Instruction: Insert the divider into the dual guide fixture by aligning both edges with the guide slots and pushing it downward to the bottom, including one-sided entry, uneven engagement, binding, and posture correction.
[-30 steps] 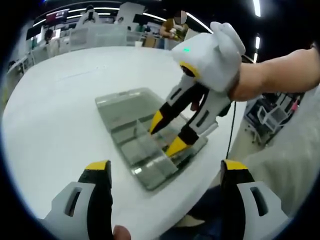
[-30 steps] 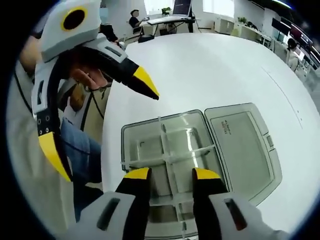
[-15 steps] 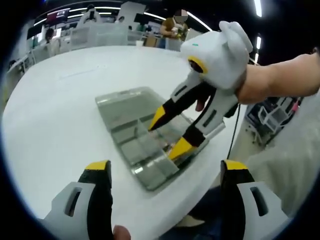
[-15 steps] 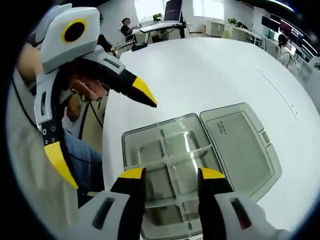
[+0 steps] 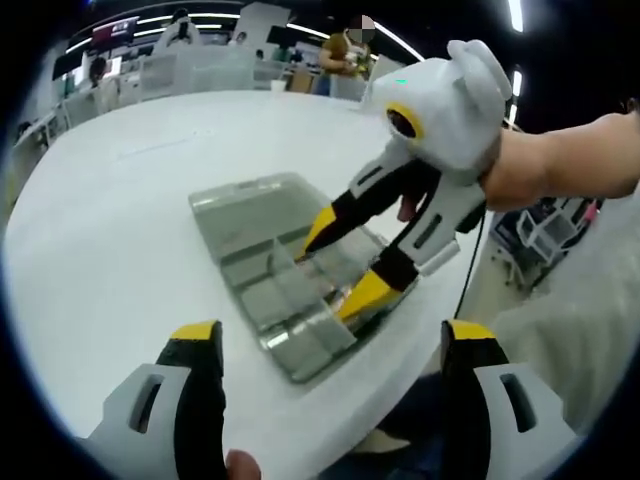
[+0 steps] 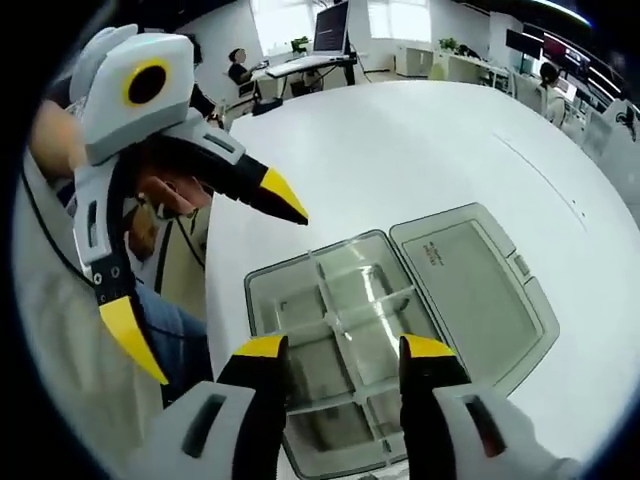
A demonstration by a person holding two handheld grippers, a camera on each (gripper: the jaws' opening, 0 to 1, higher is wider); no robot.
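My right tongs (image 5: 345,257) have lifted a touch off the box since a second ago, and their jaws have spread wider; in the right gripper view the yellow tips now stand well apart with nothing between them, straddling the long clear divider (image 6: 352,345) that runs down the middle of the clear plastic box (image 6: 275,300). That divider sits upright in the box, crossed by a second clear strip (image 6: 345,310), so the tray is split into compartments; I can't tell whether it has gone all the way to the bottom. The box's lid (image 6: 470,290) lies open flat on the white desk (image 6: 400,150), hinged to the right of the tray in that view. In the left gripper view the box (image 5: 250,262) sits near the desk's near-right edge, and my right tongs hang over its right side, one yellow tip over the divider crossing, the other just above the near-right rim. My left tongs (image 5: 330,335) are held wide open and empty, well short of the box, over the bare desk (image 5: 110,230). In the right gripper view they (image 6: 200,265) hover to the left of the tray, apart from it.
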